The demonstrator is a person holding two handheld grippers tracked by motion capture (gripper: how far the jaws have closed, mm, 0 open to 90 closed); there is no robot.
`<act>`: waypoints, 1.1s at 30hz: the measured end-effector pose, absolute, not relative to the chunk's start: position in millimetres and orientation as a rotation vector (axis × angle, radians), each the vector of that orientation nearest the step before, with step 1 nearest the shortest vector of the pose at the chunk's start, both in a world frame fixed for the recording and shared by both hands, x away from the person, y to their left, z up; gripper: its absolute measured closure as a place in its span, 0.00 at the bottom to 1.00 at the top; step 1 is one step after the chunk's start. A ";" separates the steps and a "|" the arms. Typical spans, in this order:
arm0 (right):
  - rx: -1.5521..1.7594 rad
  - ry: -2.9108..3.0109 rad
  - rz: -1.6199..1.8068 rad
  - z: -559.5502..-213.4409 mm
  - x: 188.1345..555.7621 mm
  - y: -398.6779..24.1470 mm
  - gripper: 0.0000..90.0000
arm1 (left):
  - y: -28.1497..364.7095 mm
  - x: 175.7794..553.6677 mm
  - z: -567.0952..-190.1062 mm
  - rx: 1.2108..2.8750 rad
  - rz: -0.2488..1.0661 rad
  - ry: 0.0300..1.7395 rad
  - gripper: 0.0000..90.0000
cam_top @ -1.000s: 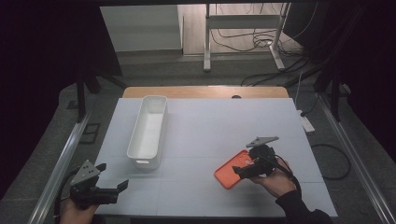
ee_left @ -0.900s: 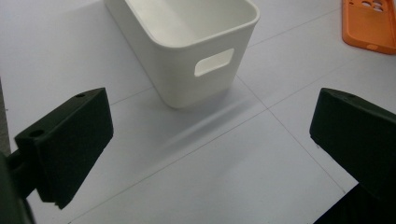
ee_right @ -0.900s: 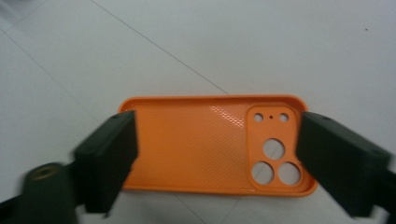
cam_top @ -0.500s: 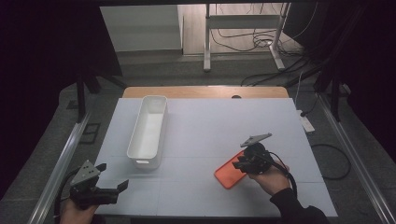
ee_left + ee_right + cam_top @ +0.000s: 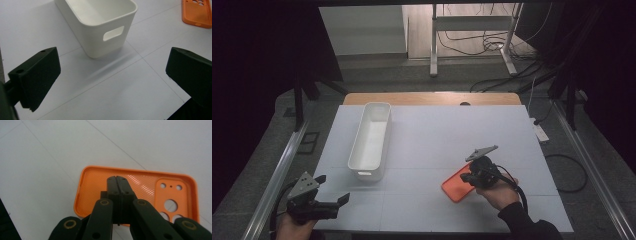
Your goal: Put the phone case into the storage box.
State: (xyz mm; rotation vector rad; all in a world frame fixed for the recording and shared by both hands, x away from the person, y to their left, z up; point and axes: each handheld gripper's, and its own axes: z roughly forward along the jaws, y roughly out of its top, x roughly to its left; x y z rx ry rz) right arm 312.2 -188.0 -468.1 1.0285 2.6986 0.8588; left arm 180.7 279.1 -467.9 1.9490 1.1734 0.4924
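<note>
Right tool (image 5: 117, 178) has just been closing and now sits clenched over the near rim of the orange case (image 5: 140, 192), apparently pinching that thin edge, though the contact is hidden. A shallow bite could let it slip on lifting. It lies on the desk (image 5: 422, 150), well apart from the bin (image 5: 371, 140). Left tool (image 5: 332, 202) hovers released, level, at the desk's near corner.

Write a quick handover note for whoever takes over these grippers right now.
Right hand-held gripper: jaws have just been closing and now meet over the orange phone case; nothing visibly between them, grip on the near edge unclear.
Left hand-held gripper: open, idle at the table's near left corner.
Case lies open side up on the table; white bin is empty.
Done: nothing moved. Left: probably lift the case into the bin.
</note>
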 end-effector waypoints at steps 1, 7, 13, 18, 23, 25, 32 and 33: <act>1.021 2.707 0.854 -469.6 311.8 -187.6 0.99 | 279.0 180.7 -467.9 1.948 0.493 1.174 0.01; 1.008 2.742 0.812 -478.8 308.6 -185.1 0.99 | 278.7 180.5 -467.8 1.954 0.495 1.171 0.01; 0.998 2.759 0.794 -484.2 306.0 -185.9 0.99 | 278.7 180.5 -467.8 1.954 0.496 1.171 0.01; 1.010 2.779 0.756 -490.5 304.1 -186.4 0.99 | 278.5 180.6 -467.7 1.955 0.496 1.171 0.01; 1.026 2.784 0.749 -493.6 303.5 -186.6 0.99 | 278.5 180.6 -467.8 1.955 0.495 1.171 0.01; 1.025 2.797 0.734 -496.3 303.6 -186.3 0.99 | 278.5 180.6 -467.7 1.956 0.495 1.170 0.01; 1.023 2.819 0.705 -499.2 303.4 -186.7 0.99 | 278.2 180.6 -467.8 1.957 0.495 1.169 0.01; 1.030 2.820 0.699 -499.2 303.5 -187.5 0.99 | 278.3 180.6 -467.7 1.957 0.495 1.169 0.01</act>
